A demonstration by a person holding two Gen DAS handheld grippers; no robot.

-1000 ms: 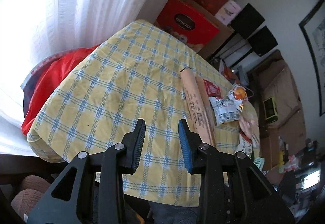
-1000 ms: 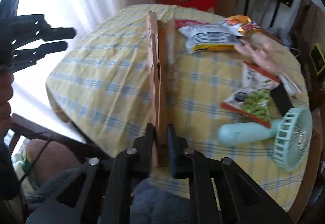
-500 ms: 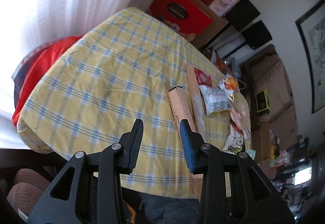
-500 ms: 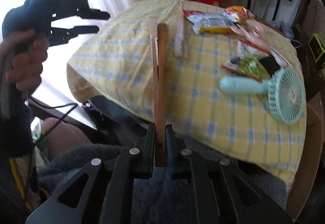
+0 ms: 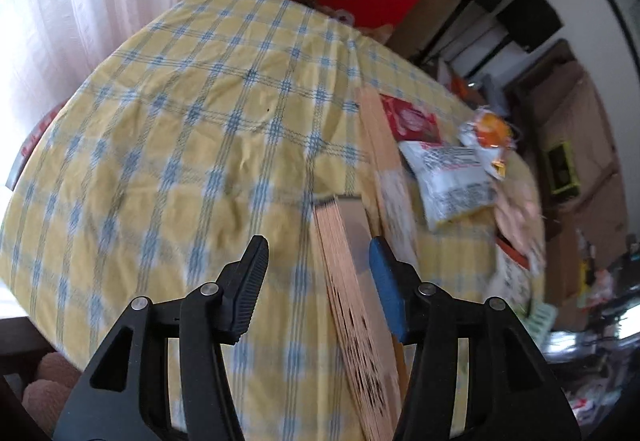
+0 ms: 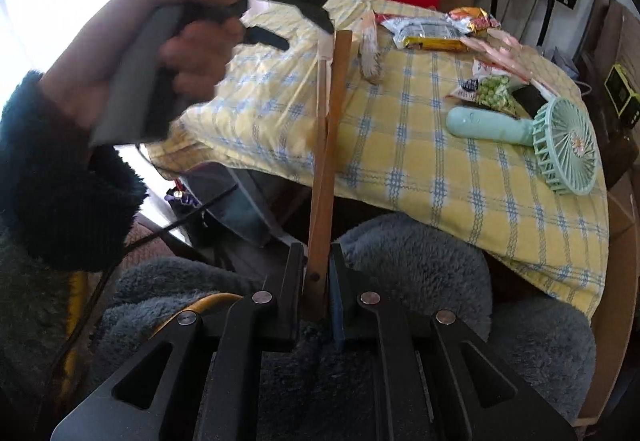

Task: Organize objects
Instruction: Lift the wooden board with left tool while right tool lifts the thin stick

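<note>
Folded wooden fan (image 6: 324, 161): base clenched in right tongs (image 6: 312, 289); far end between opening, untouching left tongs (image 5: 318, 281).

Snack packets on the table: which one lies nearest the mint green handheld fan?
The packet showing green peas, just beyond the handheld fan. The silver packet and orange packet lie farther back.

Black jaws, one blue-padded; fuzzy dark teal sleeve (image 6: 60, 177).
</note>
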